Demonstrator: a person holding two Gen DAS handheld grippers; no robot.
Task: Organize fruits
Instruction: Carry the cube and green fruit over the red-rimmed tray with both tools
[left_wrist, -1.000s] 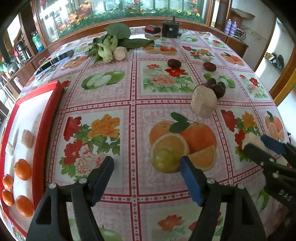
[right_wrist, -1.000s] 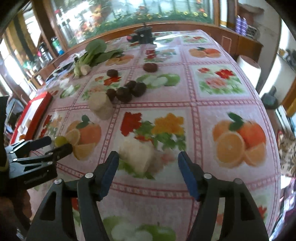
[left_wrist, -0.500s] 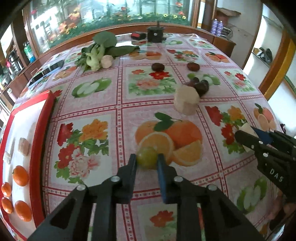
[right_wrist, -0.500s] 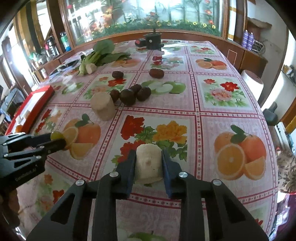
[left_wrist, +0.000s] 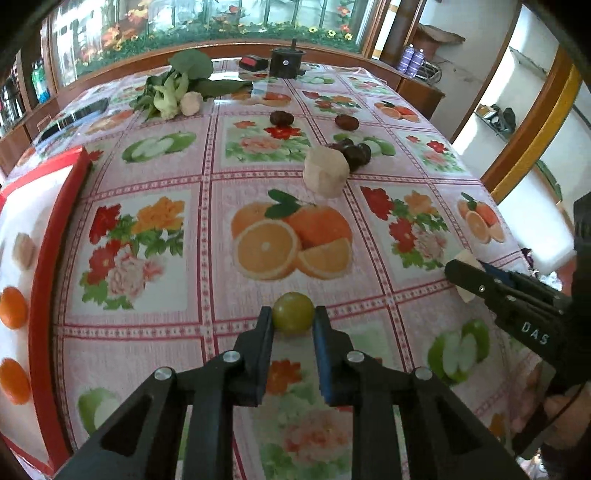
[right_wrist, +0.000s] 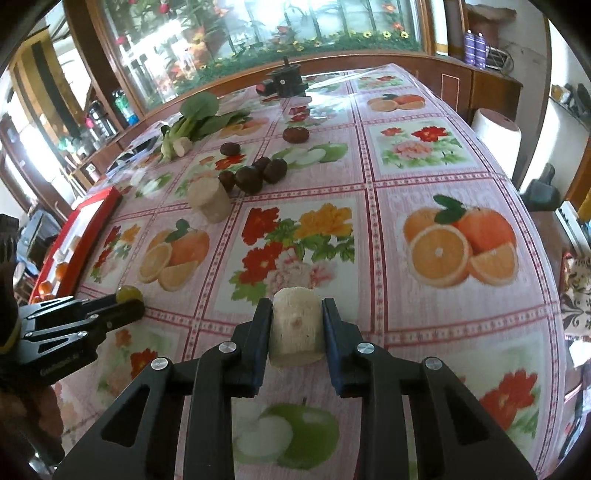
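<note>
L gripper (left_wrist: 293, 323) clamps green fruit (left_wrist: 293, 312); R gripper (right_wrist: 296, 328) clamps pale chunk (right_wrist: 295, 328), both over tablecloth (left_wrist: 207, 177)

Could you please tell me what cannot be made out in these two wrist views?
- Red tray: left wrist view, cut off by the left edge; its full contents stay unseen.
- Pale chunk in the right gripper: left wrist view, mostly hidden by the jaws.
- Green fruit: right wrist view, partly hidden by the left gripper.
</note>
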